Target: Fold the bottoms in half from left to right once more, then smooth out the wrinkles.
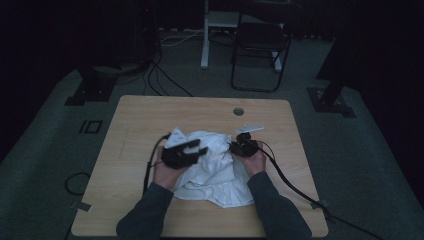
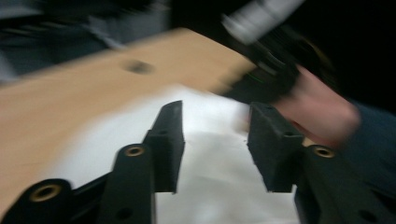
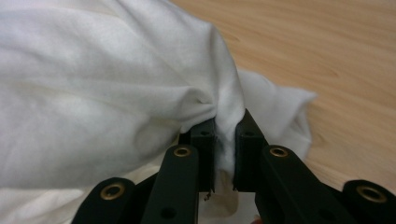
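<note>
Wooden table (image 1: 145, 125), right gripper (image 3: 225, 135) pinching white cloth (image 3: 102, 88)

Motion blur smears the left gripper view, and the white cloth (image 3: 107, 84) runs past the right gripper view's edges.

Crumpled white cloth (image 1: 212, 167), probably mid-table

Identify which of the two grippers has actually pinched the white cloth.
The right gripper: its jaws are clamped on a fold of the white cloth. The left gripper hovers over it, jaws apart.
</note>
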The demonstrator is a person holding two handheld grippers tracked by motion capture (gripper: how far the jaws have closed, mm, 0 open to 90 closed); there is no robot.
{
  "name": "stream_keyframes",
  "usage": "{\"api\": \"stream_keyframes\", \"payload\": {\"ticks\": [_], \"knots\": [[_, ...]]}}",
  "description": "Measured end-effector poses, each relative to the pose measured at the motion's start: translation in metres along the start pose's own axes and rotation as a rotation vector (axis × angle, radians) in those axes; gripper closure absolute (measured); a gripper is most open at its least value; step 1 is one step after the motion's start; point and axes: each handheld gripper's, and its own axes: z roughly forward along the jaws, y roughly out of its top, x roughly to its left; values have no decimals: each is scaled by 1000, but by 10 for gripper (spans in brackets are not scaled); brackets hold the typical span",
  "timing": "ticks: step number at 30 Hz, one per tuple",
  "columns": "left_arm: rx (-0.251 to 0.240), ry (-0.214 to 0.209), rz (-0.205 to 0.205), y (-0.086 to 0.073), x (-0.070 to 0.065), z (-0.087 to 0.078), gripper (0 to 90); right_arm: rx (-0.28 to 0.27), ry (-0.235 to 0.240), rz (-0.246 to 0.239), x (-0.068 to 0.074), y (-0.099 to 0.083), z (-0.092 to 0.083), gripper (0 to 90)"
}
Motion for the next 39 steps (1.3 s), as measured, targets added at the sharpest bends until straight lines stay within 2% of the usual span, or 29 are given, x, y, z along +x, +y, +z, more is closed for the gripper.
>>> {"api": "stream_keyframes", "payload": {"ticks": [1,2,3,4,6,7,9,11,13,15,18,21,25,27,28,30,32,33,35,36,37,39], "knots": [[0,0,0,0,0,0,600,5,-4,5,-2,-1,1,811],[17,60,-74,0,21,-1,622,6,-2,12,-5,-2,2,805],[54,71,-97,-3,28,3,623,10,0,19,-6,-3,3,794],[108,56,-92,-6,32,11,628,13,5,25,-8,-4,4,782],[108,56,-92,-6,32,11,626,16,5,29,-8,-4,5,782],[236,61,-44,-20,29,36,626,16,5,29,-8,-4,5,765],[279,23,-46,-35,27,57,636,25,-9,42,-10,-4,2,649],[273,12,-67,-46,24,67,636,26,-34,45,-10,-4,-5,568],[259,25,-50,-51,18,69,637,11,-53,51,-11,-7,-17,505],[262,51,-27,-53,14,70,638,-29,-64,64,-10,-10,-33,471],[264,68,-28,-55,12,71,643,-109,-40,59,-2,-15,-58,453],[268,73,-26,-55,12,72,644,-155,-25,17,12,-15,-72,429],[268,71,-32,-55,13,72,644,-228,26,-32,31,-8,-80,366],[267,72,-32,-55,13,72,644,-222,36,-57,38,-3,-76,315],[265,75,-31,-55,12,72,644,-208,26,-65,39,0,-71,313],[253,89,-24,-54,10,69,638,-155,-16,-64,36,4,-56,348],[225,114,-20,-53,7,62,623,-105,-31,-44,27,5,-41,476],[211,119,-20,-51,5,58,606,-91,-41,-35,21,4,-34,585],[180,107,-24,-48,-2,45,586,-49,-51,-24,14,2,-23,710],[164,95,-13,-47,-7,37,576,-39,-58,-20,11,1,-18,753],[150,82,-3,-47,-13,30,576,-32,-62,-14,9,0,-15,776],[152,55,22,-51,-26,18,578,-26,-75,5,6,-2,-10,800]]}}
